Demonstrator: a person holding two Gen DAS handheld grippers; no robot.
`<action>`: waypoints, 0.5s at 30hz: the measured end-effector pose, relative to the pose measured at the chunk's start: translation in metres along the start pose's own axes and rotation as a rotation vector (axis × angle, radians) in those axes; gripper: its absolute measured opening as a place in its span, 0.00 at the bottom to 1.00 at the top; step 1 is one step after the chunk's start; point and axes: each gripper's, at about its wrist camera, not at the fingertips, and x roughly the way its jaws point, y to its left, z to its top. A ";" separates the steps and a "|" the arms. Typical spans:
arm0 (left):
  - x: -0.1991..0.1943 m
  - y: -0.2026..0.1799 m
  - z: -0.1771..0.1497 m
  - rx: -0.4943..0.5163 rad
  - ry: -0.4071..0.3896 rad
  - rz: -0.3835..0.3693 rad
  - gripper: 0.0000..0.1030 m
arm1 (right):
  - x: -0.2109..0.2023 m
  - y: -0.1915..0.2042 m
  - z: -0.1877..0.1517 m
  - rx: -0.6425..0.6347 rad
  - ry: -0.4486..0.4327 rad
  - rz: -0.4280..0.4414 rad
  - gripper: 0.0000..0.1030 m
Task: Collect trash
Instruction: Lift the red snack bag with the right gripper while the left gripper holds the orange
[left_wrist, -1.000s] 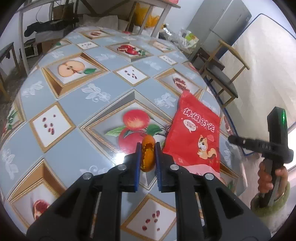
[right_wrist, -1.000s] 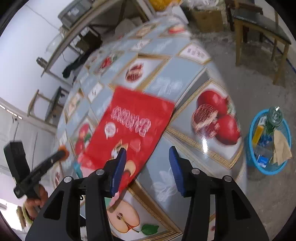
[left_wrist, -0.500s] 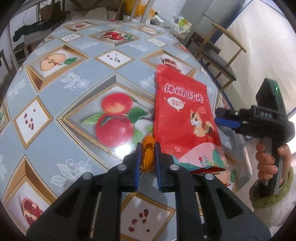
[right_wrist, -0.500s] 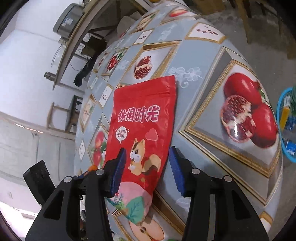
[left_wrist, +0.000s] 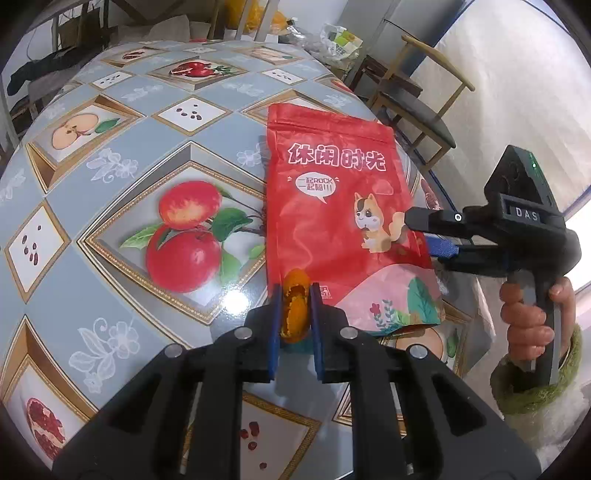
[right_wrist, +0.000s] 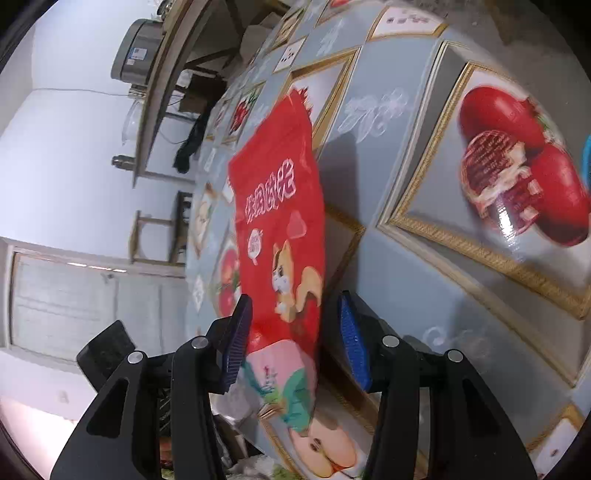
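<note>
Lying flat on the counter (left_wrist: 110, 229) near its edge, the red snack pouch (left_wrist: 336, 206) shows white lettering and a cartoon squirrel, its pink bottom end reaching toward the rim. In the right wrist view the same pouch (right_wrist: 280, 236) is blurred, and its lower end disappears behind the tool's left pad, so how far it runs is hard to make out.

The left tool (left_wrist: 294, 314) is nearly closed, its blue pads pinching an orange scrap of peel (left_wrist: 293, 302); only the top and inner face of the scrap show, the rest being hidden between the pads. Whether the scrap touches the pouch beneath it cannot be told.

The right tool (right_wrist: 295, 343) stands about half open with the pouch's lower part lying between its pads; the left pad looks close against the pouch, the right pad apart from it, and no grip is visible. From the left wrist view this tool (left_wrist: 428, 236) comes in from the right over the squirrel, held by a hand (left_wrist: 528, 328) in a green cuff, cut off at the frame's edge.

The counter carries a cloth printed with apples and pomegranates. A wooden chair (left_wrist: 417, 99) stands beyond it.
</note>
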 end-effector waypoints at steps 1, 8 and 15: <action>0.000 0.000 0.000 0.000 0.000 0.001 0.13 | 0.003 -0.001 -0.001 0.010 0.011 0.035 0.46; 0.002 -0.001 -0.002 0.008 0.005 0.007 0.13 | 0.013 0.001 -0.007 0.025 0.018 0.115 0.40; -0.002 0.003 0.000 -0.011 -0.007 -0.012 0.13 | 0.018 0.011 -0.009 -0.026 -0.002 -0.004 0.09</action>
